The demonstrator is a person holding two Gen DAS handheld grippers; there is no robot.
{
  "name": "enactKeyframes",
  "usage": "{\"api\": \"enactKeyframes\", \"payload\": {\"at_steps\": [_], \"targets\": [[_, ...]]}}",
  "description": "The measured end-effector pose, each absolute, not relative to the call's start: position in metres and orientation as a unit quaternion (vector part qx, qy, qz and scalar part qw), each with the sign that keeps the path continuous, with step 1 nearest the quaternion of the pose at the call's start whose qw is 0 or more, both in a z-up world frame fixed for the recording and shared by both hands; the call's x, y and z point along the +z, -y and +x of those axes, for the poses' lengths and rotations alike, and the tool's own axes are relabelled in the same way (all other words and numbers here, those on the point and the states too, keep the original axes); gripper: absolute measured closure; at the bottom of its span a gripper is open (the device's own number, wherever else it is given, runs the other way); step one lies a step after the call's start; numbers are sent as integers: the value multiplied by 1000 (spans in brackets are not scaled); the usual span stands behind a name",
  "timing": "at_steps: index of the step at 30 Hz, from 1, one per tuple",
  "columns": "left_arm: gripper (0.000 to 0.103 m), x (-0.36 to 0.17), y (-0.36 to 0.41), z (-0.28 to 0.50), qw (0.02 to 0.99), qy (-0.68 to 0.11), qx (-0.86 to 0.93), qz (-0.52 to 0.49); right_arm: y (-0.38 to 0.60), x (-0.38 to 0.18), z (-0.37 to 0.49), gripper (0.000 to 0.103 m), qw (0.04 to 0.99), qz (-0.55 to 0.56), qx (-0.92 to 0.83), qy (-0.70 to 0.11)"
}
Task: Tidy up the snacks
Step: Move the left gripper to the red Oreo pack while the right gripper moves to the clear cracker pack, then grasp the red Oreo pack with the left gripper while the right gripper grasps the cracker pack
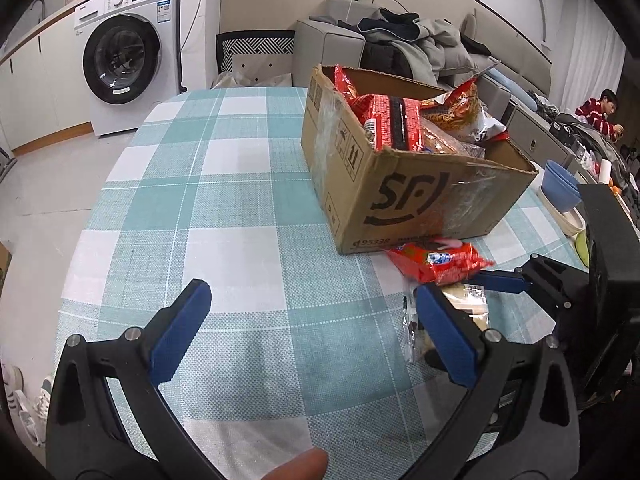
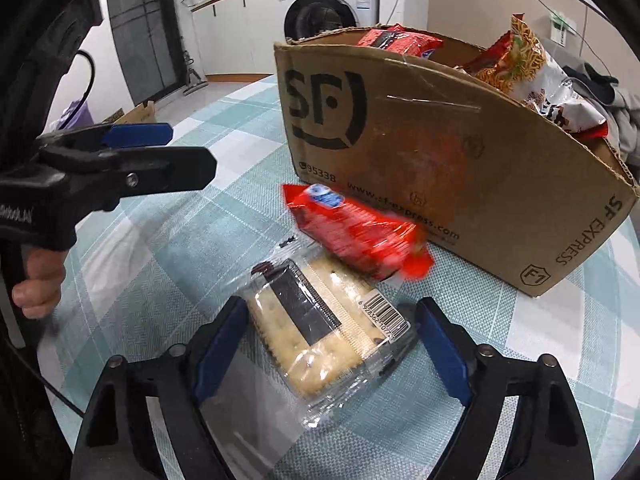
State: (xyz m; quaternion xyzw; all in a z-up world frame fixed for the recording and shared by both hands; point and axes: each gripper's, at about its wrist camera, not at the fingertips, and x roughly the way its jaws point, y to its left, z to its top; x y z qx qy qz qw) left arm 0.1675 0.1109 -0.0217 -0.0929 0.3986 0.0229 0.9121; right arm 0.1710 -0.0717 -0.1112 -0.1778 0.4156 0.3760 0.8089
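Note:
An open SF cardboard box (image 1: 404,196) (image 2: 440,160) stands on the checked table, holding several red and orange snack bags (image 1: 392,120) (image 2: 520,64). A red snack packet (image 1: 438,260) (image 2: 360,236) lies on the table against the box front. A clear pack of pale crackers (image 2: 320,328) (image 1: 468,308) lies just before it. My right gripper (image 2: 332,336) is open, its fingers straddling the cracker pack. My left gripper (image 1: 312,312) is open and empty over the bare cloth, left of both packets; it also shows in the right wrist view (image 2: 188,152).
Blue bowls (image 1: 562,188) and a pale dish stand at the table's right edge. A washing machine (image 1: 128,52), a sofa piled with clothes (image 1: 412,44) and a seated person (image 1: 600,112) lie beyond the table. The table edge curves near my left gripper.

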Motion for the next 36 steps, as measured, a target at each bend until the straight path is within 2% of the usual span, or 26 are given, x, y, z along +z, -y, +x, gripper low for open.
{"api": "enactKeyframes", "payload": {"at_steps": [2,7,17,36], "targets": [[1,-22,-110,167,912,-400,22,-91,76,-110,171,30,809,-175,376,-416],[1,-21,-105,168,912,-399,17,-88,85,-105,172,31,800,-157,397,-421],[1,-18,-103,166,915,-395,14,-83,96,-70,156,32,807,-150,426,-381],[1,-34,-62,180,904,-419,-18,-80,174,-5,174,32,877,-68,368,-302]]}}
